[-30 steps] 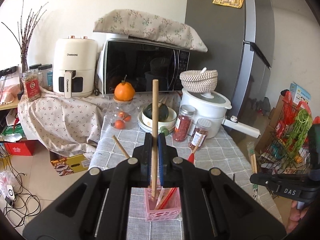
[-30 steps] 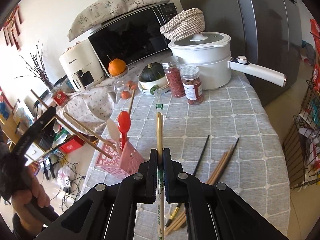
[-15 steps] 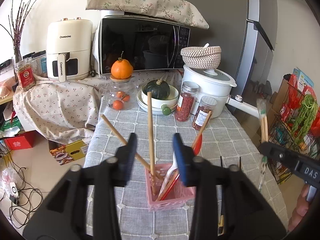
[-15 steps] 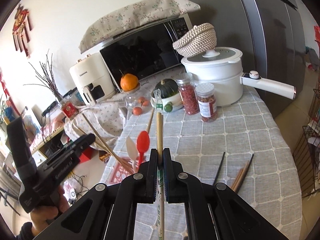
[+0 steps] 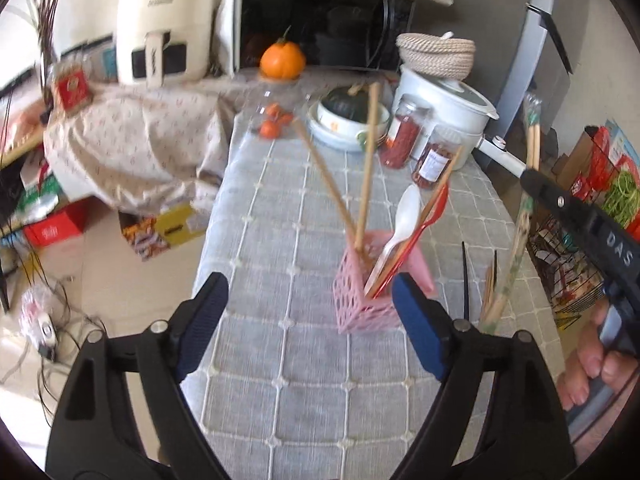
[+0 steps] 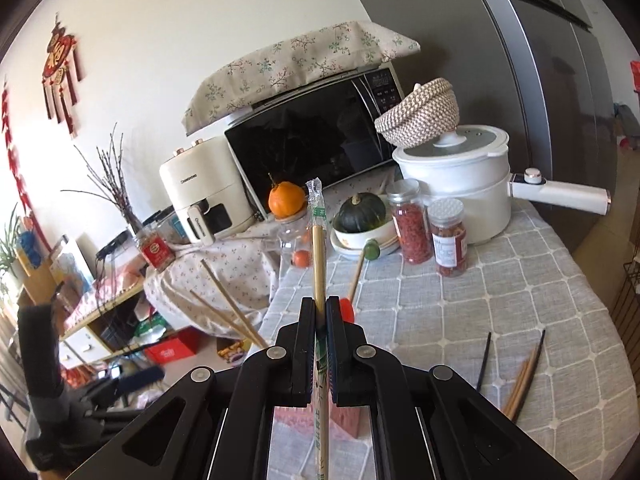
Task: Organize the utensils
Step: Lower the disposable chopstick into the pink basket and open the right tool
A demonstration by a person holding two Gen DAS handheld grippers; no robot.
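Wrapped chopsticks (image 6: 319, 264) clamped in my right gripper (image 6: 319, 316), left gripper (image 5: 308, 312) opening empty; off-centre drop could tip the pink basket (image 5: 360, 300).

Bright daylight throughout; the left wrist view is motion-blurred, both bend strongly toward dark round edges.

White wall (image 6: 192, 32), grey fridge (image 6: 540, 80), sunlit floor (image 5: 100, 248)

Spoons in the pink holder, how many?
2: a white spoon and a red spoon, side by side, leaning right in the pink holder. More could be hidden inside.
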